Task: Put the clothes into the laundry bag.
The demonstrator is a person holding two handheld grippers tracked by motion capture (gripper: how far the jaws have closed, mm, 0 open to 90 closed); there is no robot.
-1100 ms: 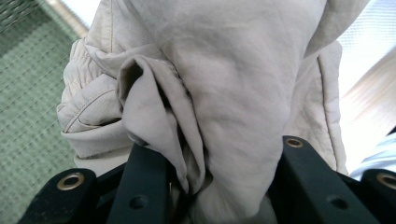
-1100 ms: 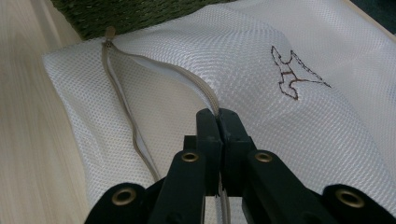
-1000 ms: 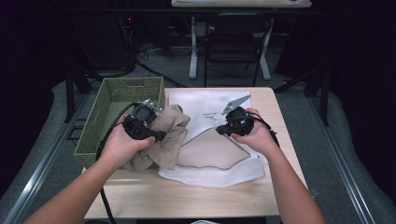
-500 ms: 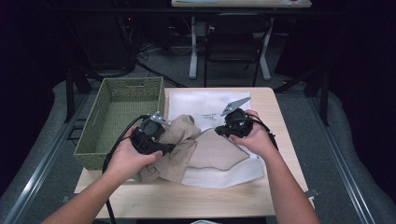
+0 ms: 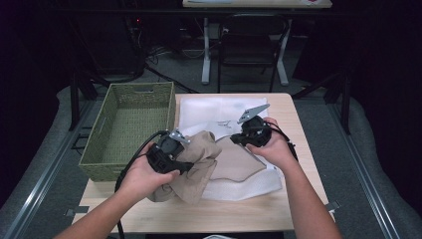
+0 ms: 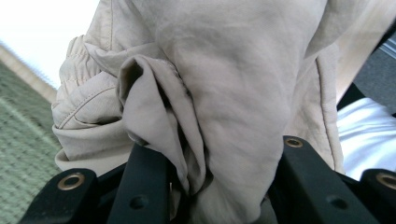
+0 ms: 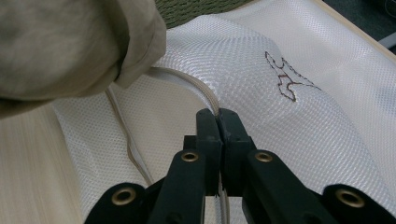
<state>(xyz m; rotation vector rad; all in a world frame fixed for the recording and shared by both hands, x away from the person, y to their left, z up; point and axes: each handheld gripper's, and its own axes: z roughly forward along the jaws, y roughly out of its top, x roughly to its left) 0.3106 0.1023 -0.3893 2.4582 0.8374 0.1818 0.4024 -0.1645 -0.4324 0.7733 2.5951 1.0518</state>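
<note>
The left gripper has its jaws closed on a bunched fold of the beige garment. In the left gripper view the cloth fills the gap between the two black jaws, is pinched there, and bulges up and out beyond their tips, with a gathered cuff to the left of the jaws. From above, the rest of the garment hangs below and to the right of that gripper, draped over the near edge of the white mesh bag and onto the worktop.

The right gripper has its jaws pressed fully together on the bag's corded rim. The cord runs in an arc from just ahead of the jaw tips away to their left, lifting the mesh into a raised mouth there. To the right of the jaws the mesh slopes away, with a small dark red stitched mark on it. The garment's rounded end hangs just left of and beyond the jaw tips, close to the lifted rim; whether it touches the mesh cannot be told.

In the high view the two grippers face each other across the bag's mouth, the left one with the garment nearer the green basket, which stands on the worktop beyond and to the left of the left jaws.
</note>
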